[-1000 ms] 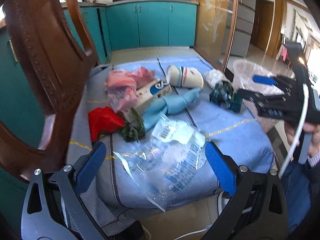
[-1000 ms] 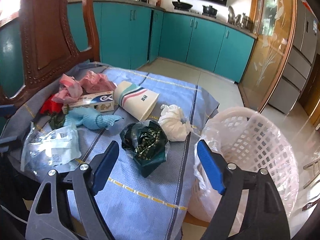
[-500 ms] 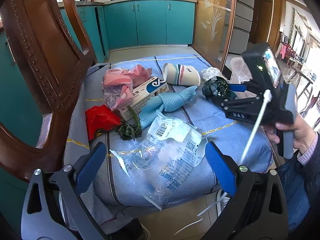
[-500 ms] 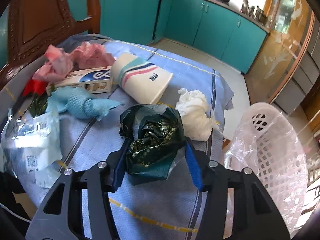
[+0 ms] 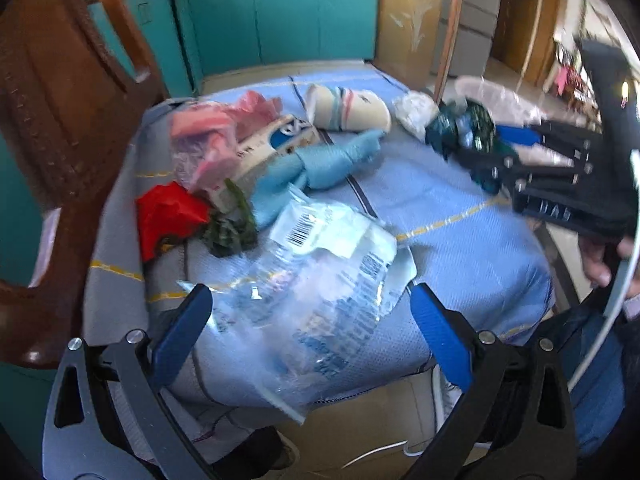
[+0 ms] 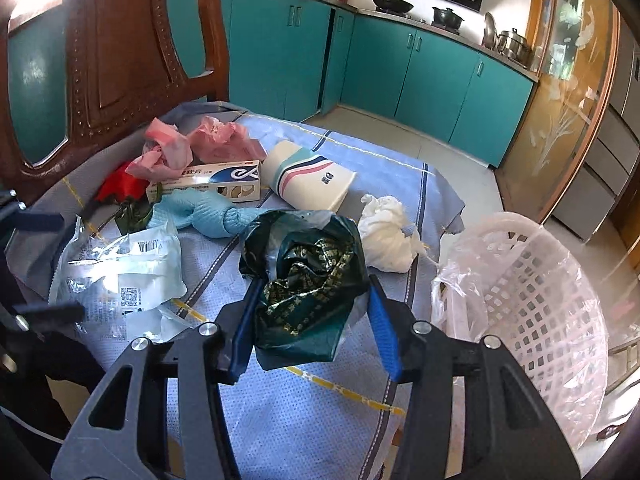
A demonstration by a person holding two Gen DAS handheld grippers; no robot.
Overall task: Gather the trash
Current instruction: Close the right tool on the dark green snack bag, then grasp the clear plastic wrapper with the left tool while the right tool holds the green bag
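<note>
- While the left gripper [image 5: 310, 322] hangs with its blue fingers spread wide apart, the left wrist view shows a clear plastic wrapper [image 5: 320, 280] lying between them on the blue cloth [image 5: 460, 240], touching neither pad.
- Further back in this view, a red scrap [image 5: 168, 216], a pink bag [image 5: 208, 140], a toothpaste box [image 5: 276, 144], a light blue glove [image 5: 320, 164] and a striped paper cup [image 5: 348, 112] lie close together on the cloth, with a white tissue wad [image 5: 414, 112] to the right of the cup.
- At the right edge of this view, blurred, the right gripper [image 5: 480, 140] holds a dark green bag [image 5: 460, 128] off the cloth.
- In the right wrist view, the right gripper [image 6: 312, 320] is clamped on the dark green bag [image 6: 308, 280], both blue pads pressed into its sides, the bag bulging up between them.
- Just right of the bag, the white basket [image 6: 540, 300], lined with a thin plastic liner [image 6: 452, 280], stands beside the cloth's edge.
- The wooden chair back [image 6: 100, 60] rises behind the heap of trash, and teal cabinets [image 6: 400, 64] line the far wall.
</note>
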